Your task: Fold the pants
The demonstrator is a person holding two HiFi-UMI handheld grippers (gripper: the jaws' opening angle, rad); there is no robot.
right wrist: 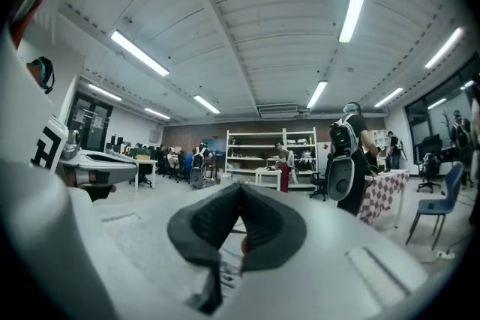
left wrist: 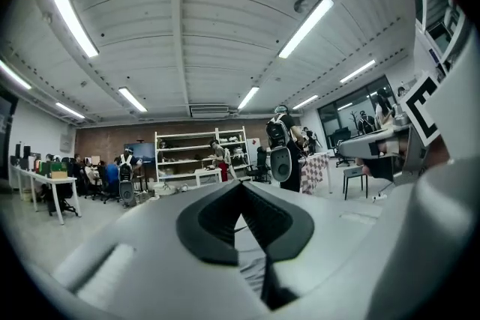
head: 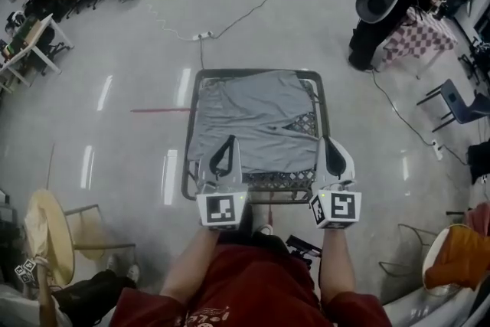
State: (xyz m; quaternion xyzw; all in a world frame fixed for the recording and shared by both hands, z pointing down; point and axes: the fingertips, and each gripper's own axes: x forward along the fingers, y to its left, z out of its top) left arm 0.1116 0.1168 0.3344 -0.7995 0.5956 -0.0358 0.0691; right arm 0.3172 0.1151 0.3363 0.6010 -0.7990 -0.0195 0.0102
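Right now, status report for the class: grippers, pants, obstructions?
Left gripper shut, right gripper shut, both at near edge. Grey pants spread on mesh table. No obstruction seen.

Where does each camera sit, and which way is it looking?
Head view: sits on the person's head and looks steeply down at the pants on the mesh table. It shows both forearms, the red shirt, the left gripper and the right gripper.
Left gripper view: rides on the left gripper and looks level across the room at the white shelves. It shows its own shut jaws.
Right gripper view: rides on the right gripper and looks level the same way. It shows its own shut jaws.
Shared: both gripper views show the shelves and the standing person with a backpack.
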